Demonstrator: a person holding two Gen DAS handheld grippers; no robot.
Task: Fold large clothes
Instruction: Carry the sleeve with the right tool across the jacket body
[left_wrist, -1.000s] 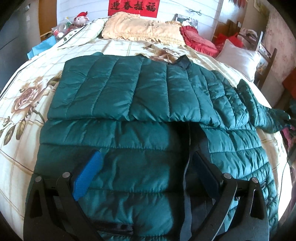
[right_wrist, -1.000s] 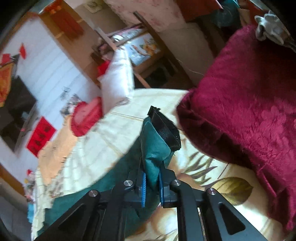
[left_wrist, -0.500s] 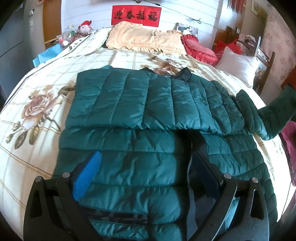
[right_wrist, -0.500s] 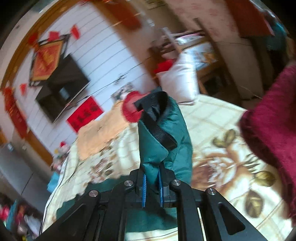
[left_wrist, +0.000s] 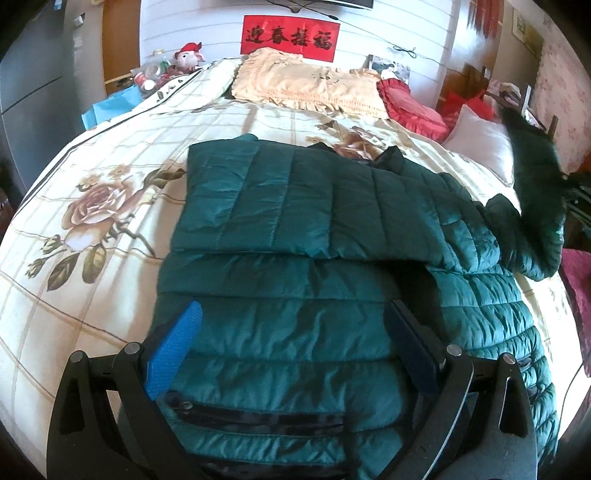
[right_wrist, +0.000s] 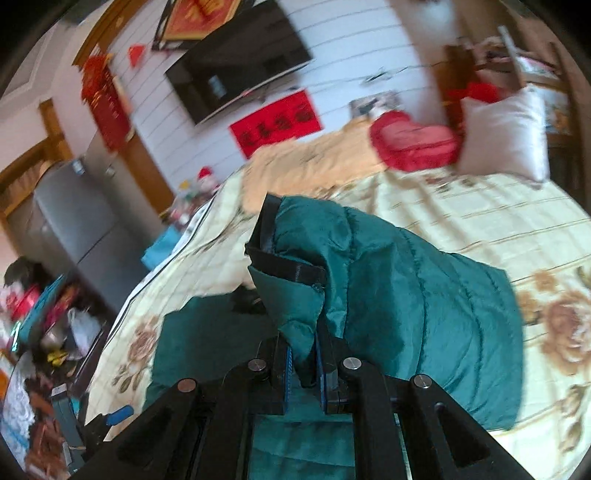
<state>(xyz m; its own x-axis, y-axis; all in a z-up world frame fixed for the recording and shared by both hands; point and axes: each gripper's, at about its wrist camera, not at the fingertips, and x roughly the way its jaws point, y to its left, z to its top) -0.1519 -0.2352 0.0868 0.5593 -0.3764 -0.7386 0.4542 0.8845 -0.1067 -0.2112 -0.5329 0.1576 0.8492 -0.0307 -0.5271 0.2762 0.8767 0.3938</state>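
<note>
A dark green quilted puffer jacket (left_wrist: 295, 221) lies spread on the bed, one sleeve folded across its chest. My left gripper (left_wrist: 291, 339) is open, hovering over the jacket's lower part, empty. My right gripper (right_wrist: 304, 373) is shut on the cuff end of the other sleeve (right_wrist: 369, 288) and holds it lifted above the bed. In the left wrist view that raised sleeve (left_wrist: 535, 177) stands up at the far right.
The bed (left_wrist: 92, 206) has a cream floral cover. A beige pillow (left_wrist: 310, 85), a red heart cushion (left_wrist: 410, 107) and a white pillow (left_wrist: 480, 144) lie at the head. A grey fridge (right_wrist: 74, 229) and floor clutter (right_wrist: 37, 332) are off the bed's left side.
My right gripper has lifted the sleeve off the bed's right edge and swung it up and toward the jacket. The left gripper has drawn back slightly, still open.
</note>
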